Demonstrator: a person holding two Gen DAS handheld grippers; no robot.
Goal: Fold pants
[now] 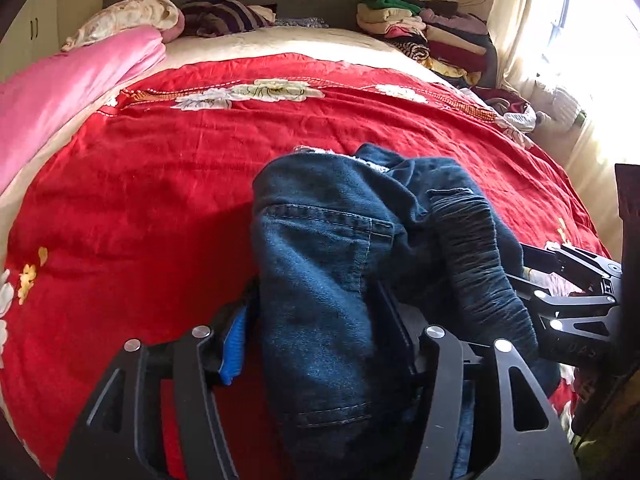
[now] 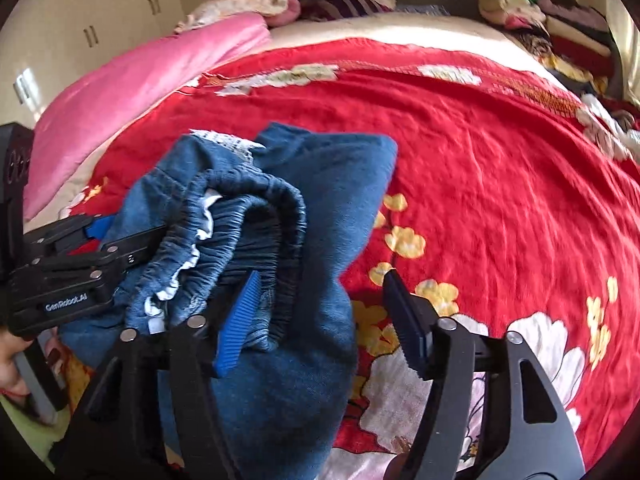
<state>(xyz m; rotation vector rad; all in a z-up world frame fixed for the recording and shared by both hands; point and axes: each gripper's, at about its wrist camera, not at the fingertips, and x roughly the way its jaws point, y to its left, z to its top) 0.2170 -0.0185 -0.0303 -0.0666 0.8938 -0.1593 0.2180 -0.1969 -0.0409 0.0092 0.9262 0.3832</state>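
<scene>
The bunched blue jeans (image 1: pixel 340 248) lie on the red floral bedspread (image 1: pixel 160 168), filling the lower centre between the parted jaws of the left gripper (image 1: pixel 320 344). In the right view, the right gripper (image 2: pixel 320 316) stands open, waistband against its left pad only.

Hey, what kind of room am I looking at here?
Most likely a bedroom in a home: a bed with a red floral bedspread, a pink quilt by the pillows, stacked folded clothes at the headboard, and wardrobe doors along the wall.

Black hand-held gripper (image 2: pixel 316 312), blue ribbed pads (image 2: pixel 236 328), silver screws
</scene>
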